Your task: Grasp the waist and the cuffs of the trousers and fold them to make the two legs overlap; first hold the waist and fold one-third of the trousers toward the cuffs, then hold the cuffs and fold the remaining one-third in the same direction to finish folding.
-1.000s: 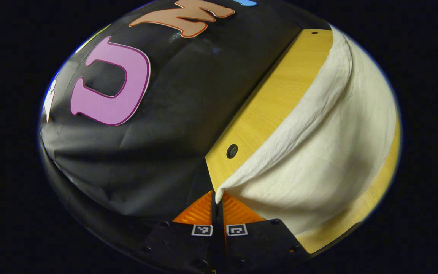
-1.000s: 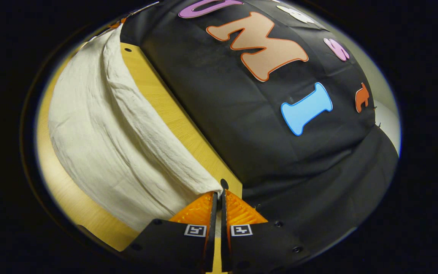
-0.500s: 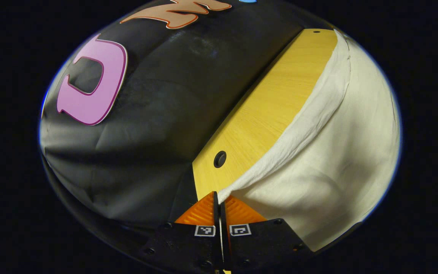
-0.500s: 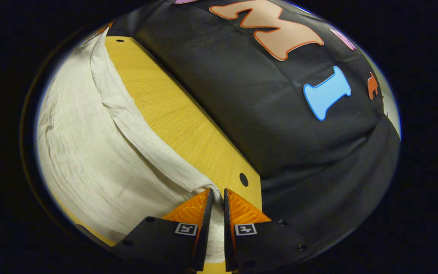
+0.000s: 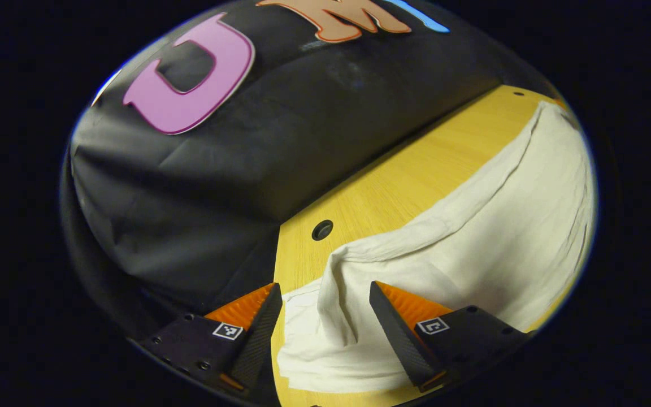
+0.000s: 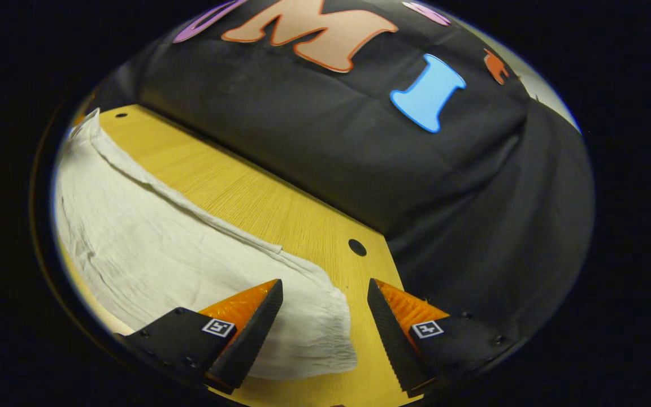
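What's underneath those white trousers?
The trousers lie on a yellow wooden table with small round holes. Whatever else lies beneath the cloth is covered.

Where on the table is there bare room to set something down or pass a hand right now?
A bare strip of table runs between the trousers and the booth wall, holding just a hole; the right gripper view shows the same strip. The near side is crowded: cloth lies between the open jaws of the left gripper and the right gripper.
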Demonstrator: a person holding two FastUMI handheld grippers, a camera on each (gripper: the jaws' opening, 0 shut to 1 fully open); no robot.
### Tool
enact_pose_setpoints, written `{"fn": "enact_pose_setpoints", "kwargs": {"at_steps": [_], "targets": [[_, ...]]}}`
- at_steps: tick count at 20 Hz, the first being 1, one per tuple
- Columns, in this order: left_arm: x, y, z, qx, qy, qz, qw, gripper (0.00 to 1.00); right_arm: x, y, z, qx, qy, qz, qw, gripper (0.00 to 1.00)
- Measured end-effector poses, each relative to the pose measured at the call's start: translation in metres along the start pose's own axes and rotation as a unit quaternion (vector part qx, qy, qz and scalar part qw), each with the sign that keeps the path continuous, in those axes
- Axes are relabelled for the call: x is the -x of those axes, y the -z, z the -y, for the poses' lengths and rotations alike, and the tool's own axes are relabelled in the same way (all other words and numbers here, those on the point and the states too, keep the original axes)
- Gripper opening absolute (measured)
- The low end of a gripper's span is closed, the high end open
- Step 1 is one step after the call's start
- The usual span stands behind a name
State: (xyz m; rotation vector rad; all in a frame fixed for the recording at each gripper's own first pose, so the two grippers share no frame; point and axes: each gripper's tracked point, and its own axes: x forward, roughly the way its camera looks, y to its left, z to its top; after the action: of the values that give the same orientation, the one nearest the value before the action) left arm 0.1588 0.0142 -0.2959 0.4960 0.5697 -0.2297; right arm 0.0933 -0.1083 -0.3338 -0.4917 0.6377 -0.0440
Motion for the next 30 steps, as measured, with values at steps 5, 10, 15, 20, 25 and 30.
{"fn": "enact_pose_setpoints", "kwargs": {"at_steps": [5, 10, 15, 20, 25, 30], "targets": [[0.036, -0.016, 0.003, 0.081, -0.005, 0.022, 0.996, 0.95, 0.009, 0.053, 0.02, -0.143, 0.022, -0.064, 0.987, 1.0], [0.065, -0.036, 0.016, 0.115, -0.002, 0.041, 0.993, 0.95, 0.015, 0.103, 0.028, -0.271, 0.034, -0.114, 0.955, 1.0], [0.085, -0.052, 0.027, 0.115, 0.0, 0.049, 0.992, 0.96, 0.009, 0.123, 0.015, -0.368, 0.015, -0.152, 0.917, 0.99], [0.1, -0.061, 0.04, 0.115, 0.0, 0.052, 0.992, 0.96, 0.004, 0.13, 0.011, -0.388, -0.001, -0.161, 0.908, 0.91], [0.112, -0.063, 0.056, 0.119, 0.001, 0.048, 0.992, 0.96, -0.001, 0.122, 0.0, -0.393, -0.038, -0.169, 0.903, 0.24], [0.124, -0.07, 0.076, 0.137, 0.0, 0.052, 0.989, 0.96, 0.005, 0.122, 0.012, -0.36, -0.024, -0.173, 0.917, 0.15]]}}
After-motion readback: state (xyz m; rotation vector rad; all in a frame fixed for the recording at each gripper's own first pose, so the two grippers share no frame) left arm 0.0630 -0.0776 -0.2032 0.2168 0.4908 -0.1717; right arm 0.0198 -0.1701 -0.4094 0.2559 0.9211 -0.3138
